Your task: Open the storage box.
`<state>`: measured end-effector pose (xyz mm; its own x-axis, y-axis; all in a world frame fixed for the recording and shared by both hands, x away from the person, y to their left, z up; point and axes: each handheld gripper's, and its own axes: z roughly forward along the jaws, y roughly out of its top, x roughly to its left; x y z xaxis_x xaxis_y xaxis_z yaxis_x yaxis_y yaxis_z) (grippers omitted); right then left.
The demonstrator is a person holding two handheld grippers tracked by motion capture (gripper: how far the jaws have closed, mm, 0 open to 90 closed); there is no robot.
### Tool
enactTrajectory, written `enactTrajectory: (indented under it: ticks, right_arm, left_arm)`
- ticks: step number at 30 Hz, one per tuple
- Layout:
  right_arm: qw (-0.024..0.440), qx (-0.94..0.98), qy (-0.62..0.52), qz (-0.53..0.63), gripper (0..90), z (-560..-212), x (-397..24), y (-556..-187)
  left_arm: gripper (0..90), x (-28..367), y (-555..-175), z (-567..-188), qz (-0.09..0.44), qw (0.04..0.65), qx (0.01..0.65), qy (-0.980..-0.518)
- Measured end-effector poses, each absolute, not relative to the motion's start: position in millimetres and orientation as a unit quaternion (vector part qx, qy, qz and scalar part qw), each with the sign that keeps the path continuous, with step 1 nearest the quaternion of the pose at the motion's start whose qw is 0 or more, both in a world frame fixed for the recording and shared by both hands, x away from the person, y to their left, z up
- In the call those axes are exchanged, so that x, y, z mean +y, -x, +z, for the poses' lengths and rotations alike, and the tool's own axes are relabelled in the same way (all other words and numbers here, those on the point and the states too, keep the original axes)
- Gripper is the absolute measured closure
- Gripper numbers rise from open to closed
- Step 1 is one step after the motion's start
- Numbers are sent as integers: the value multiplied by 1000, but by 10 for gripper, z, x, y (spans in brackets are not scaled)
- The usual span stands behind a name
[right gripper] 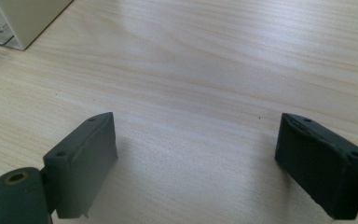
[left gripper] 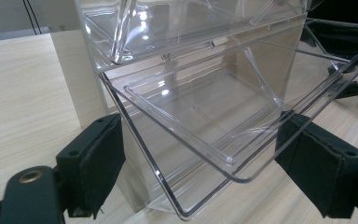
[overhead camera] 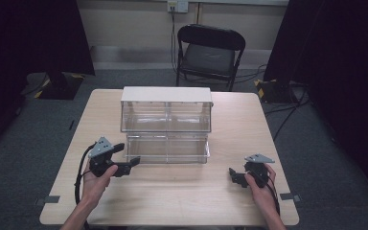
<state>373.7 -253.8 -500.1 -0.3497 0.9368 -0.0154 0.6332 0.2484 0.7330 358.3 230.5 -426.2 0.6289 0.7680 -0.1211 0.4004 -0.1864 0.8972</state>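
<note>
1. Clearly, the left hand-held gripper (overhead camera: 135, 161) has its jaws spread wide and holds nothing; in the high view its tips sit just beside the lower left front corner of the clear drawer unit (overhead camera: 166, 125), though contact cannot be told from there.
2. From the left gripper view, the two black pads (left gripper: 93, 163) stand either side of a tilted-out clear bin (left gripper: 205, 140) of that unit, apart from its walls; the bin's front edge hangs between them, and the bin looks empty.
3. Only the high view shows the left hand (overhead camera: 97, 179) wrapped around the gripper body and the grey plate on top.
4. Off to the right of the drawer unit, the right hand-held gripper (overhead camera: 232, 174) is likewise wide open and empty, held low over the table (overhead camera: 182, 196) by the right hand (overhead camera: 261, 184).
5. In the right gripper view, bare wood grain lies between the pads (right gripper: 86, 161), with a pale corner of the drawer unit (right gripper: 23, 21) at the upper left, well apart from the jaws.
6. Beyond the drawer unit, past the table's far edge, the high view shows a black folding chair (overhead camera: 210, 52) on the grey floor.
</note>
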Motion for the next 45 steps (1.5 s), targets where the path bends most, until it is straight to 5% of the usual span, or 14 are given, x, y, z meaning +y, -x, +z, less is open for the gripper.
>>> enactTrajectory:
  ticks: [45]
  right_arm:
    - [234, 755, -520, 324, 119, -5001, -2538, -3737]
  left_arm:
    - [153, 2308, -3692, -4143, 198, 500, 400, -743]
